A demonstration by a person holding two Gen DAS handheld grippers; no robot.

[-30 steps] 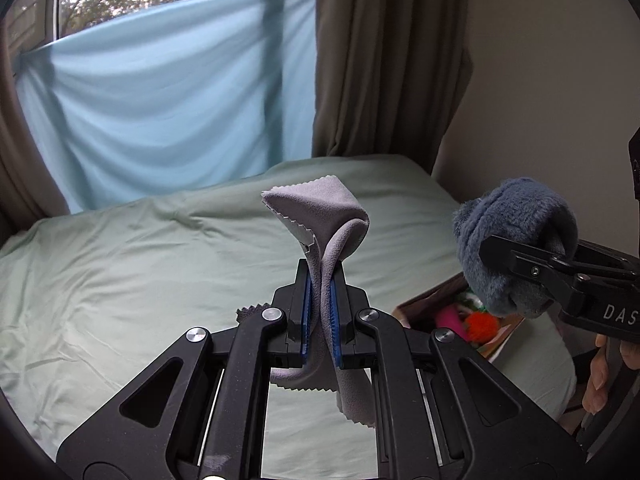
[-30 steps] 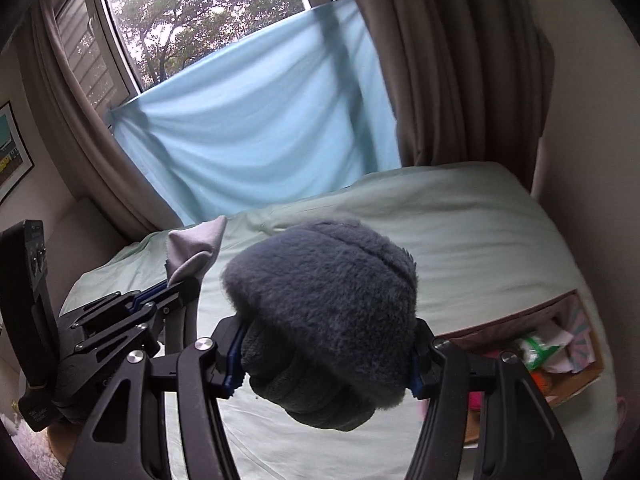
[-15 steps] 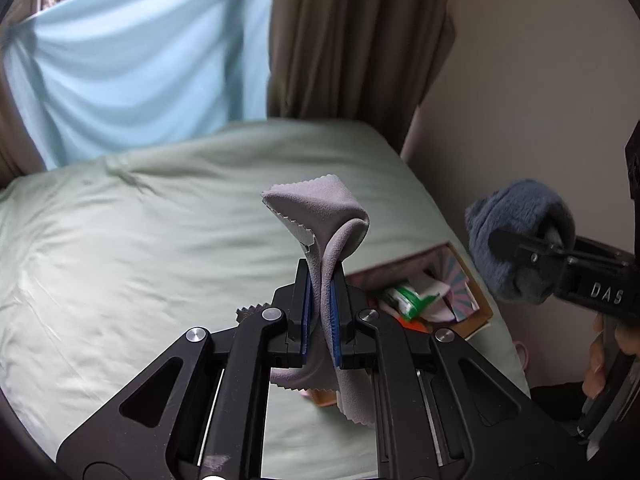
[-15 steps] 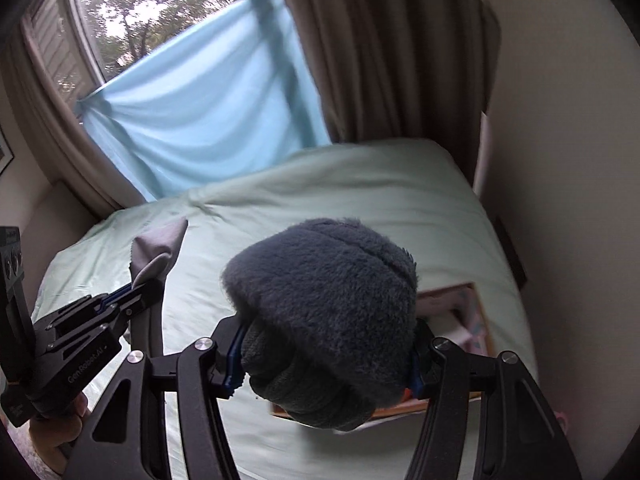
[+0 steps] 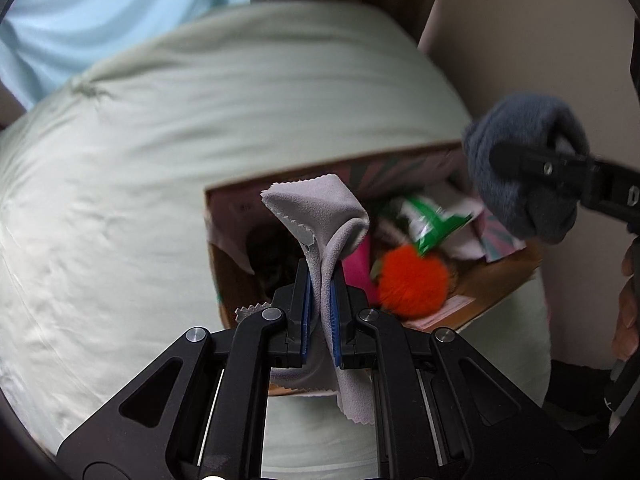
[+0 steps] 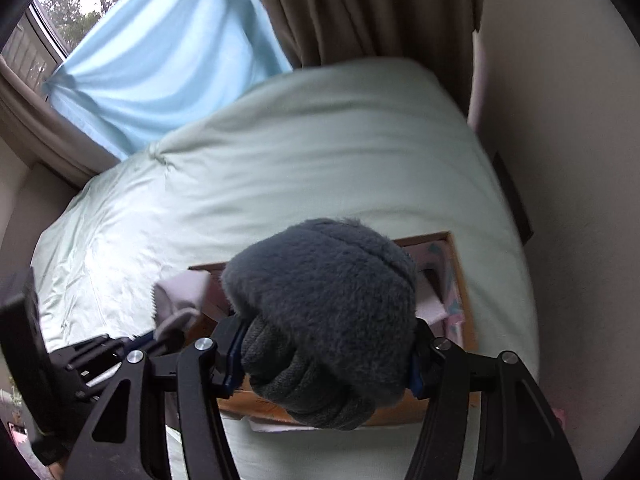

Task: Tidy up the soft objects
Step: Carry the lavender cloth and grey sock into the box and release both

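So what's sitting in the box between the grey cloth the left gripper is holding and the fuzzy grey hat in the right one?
In the left wrist view, between the grey cloth and the fuzzy grey hat, the box holds a green-and-white packet and an orange pom-pom.

Your fuzzy grey bundle [image 6: 320, 320] hides most of the cardboard box [image 6: 460, 280] in the right wrist view; contents unseen there. In the left view the grey cloth [image 5: 320, 216] covers the box's middle. The dark item [image 5: 272, 256] behind it is too blurred to identify.
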